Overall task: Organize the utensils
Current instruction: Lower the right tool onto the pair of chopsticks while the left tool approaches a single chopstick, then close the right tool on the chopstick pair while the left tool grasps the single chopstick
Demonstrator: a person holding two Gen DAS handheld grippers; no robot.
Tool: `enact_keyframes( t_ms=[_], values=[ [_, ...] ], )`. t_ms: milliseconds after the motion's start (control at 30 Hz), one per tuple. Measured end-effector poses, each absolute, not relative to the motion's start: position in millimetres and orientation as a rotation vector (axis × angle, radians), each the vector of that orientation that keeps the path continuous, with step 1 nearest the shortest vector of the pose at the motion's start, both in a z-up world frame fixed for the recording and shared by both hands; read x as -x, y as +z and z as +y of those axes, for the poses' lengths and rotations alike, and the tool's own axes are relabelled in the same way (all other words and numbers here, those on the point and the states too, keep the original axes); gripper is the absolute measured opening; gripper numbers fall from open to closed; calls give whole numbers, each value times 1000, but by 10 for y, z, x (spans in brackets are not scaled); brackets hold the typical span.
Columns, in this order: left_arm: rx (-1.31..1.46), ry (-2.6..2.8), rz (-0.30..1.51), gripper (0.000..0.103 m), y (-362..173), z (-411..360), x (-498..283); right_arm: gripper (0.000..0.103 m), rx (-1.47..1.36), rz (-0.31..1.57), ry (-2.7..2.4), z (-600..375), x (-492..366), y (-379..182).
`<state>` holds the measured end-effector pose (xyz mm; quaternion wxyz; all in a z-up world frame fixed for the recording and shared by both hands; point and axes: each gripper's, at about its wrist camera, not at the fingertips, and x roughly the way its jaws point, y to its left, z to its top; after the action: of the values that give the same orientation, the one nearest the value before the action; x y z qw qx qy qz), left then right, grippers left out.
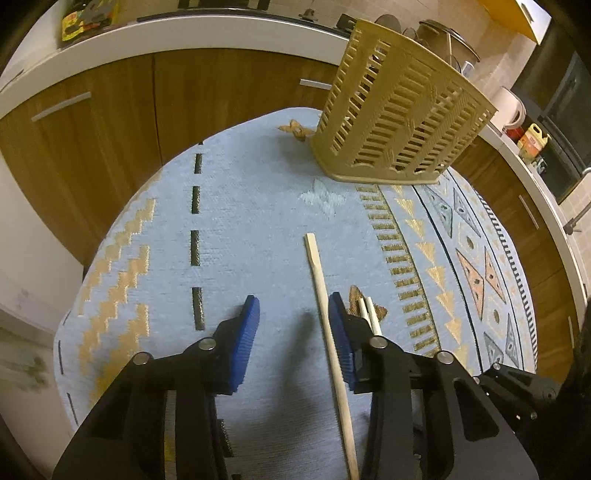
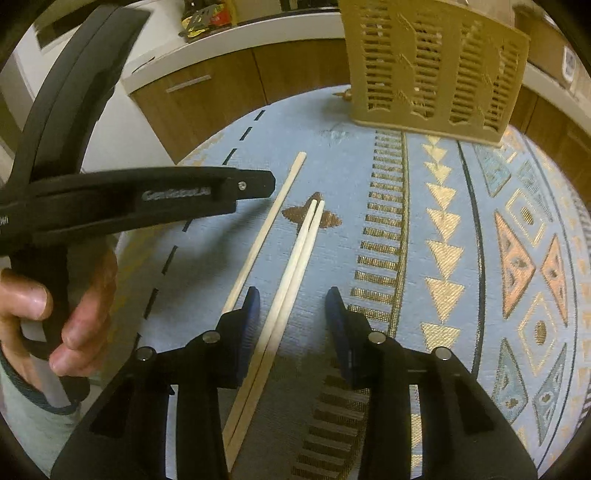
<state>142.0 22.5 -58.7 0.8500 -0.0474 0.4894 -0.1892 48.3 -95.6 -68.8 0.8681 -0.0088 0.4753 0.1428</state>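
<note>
A flat wooden stick [image 1: 325,306] lies on the blue patterned rug [image 1: 240,229], between my left gripper's [image 1: 293,314] open blue fingers, close to the right one. A pair of pale chopsticks [image 2: 295,273] lies side by side between my right gripper's [image 2: 293,310] open fingers, near the left one; their tips show in the left wrist view [image 1: 369,314]. The flat stick [image 2: 266,229] lies just left of them. A tan slotted utensil basket [image 1: 399,122] stands at the rug's far side, also in the right wrist view [image 2: 432,70].
Wooden cabinets [image 1: 110,129] with a white countertop [image 1: 184,33] run behind the rug. The left hand-held gripper body [image 2: 129,203] and the person's hand [image 2: 74,306] fill the left of the right wrist view. A kettle [image 1: 513,110] and bottles stand on the right counter.
</note>
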Motion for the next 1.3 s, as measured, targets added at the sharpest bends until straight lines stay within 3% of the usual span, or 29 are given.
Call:
enact_keyframes(
  t_ms=[133,267,600,800,833,867,900,933,1067,1300],
  values=[
    [108,-401,1030,33,-614,222,-1408,33,103,956,256,-788,-405,-730],
    [112,-401,1026,33,-607,226,-1407,15,199,917,222,-691,-354,-754],
    [43,-373,1045,33,-602,29,-1486,11,120,949,172,-1191,-418,-660],
    [-195,-261,1046,34,-617,-369,-1381,11,59,938,87,-1700,-464,-578],
    [-239,-234,1034,32,-615,-447,-1345,11,51,934,75,-1779,-476,-559],
    [-253,-227,1036,25,-613,-501,-1327,11,44,930,63,-1863,-486,-544],
    [-252,-232,1044,11,-608,-539,-1312,11,30,925,51,-1970,-498,-523],
    [-257,-223,1047,6,-605,-590,-1287,11,21,924,45,-2043,-509,-506],
    [-282,-167,1016,4,-613,-709,-1152,11,12,911,32,-2249,-482,-452],
    [150,-350,1111,4,-550,-493,-975,11,-19,947,70,-2506,-522,-508]
  ],
)
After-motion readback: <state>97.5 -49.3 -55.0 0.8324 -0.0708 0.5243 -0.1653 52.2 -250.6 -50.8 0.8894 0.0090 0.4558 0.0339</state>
